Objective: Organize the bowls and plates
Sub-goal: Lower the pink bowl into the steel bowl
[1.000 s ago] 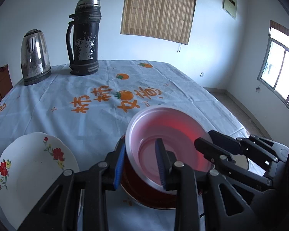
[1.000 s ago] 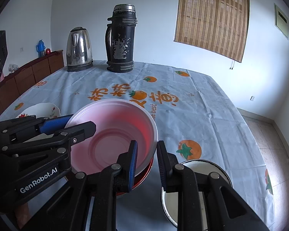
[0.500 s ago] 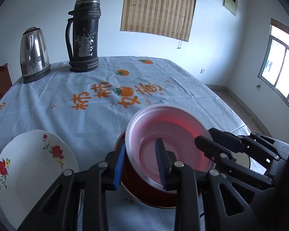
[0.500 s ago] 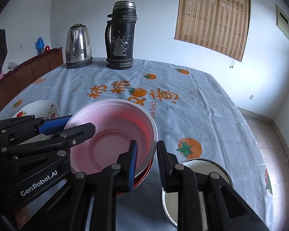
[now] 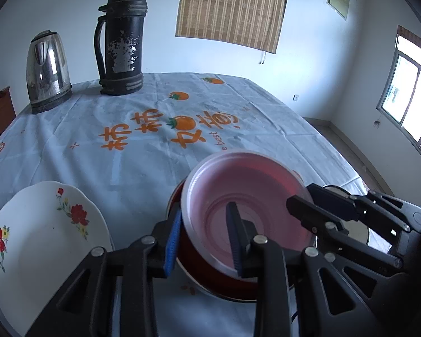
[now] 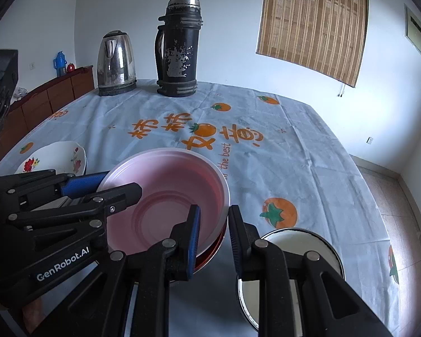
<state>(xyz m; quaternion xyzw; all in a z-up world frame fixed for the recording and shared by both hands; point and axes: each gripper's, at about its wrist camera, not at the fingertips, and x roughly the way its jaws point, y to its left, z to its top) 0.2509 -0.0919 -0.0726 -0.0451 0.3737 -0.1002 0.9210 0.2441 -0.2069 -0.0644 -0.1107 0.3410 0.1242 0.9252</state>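
Now each claw, left claw [image 5: 203,238] and right claw [image 6: 214,234], clamps the pink bowl's [image 5: 238,185] rim.

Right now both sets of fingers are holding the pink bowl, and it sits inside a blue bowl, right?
Almost. The left gripper and right gripper do both hold the pink bowl, but the bowl under it is red, not blue. The left wrist view shows its red side below the pink rim. Only the pads on the fingers are blue.
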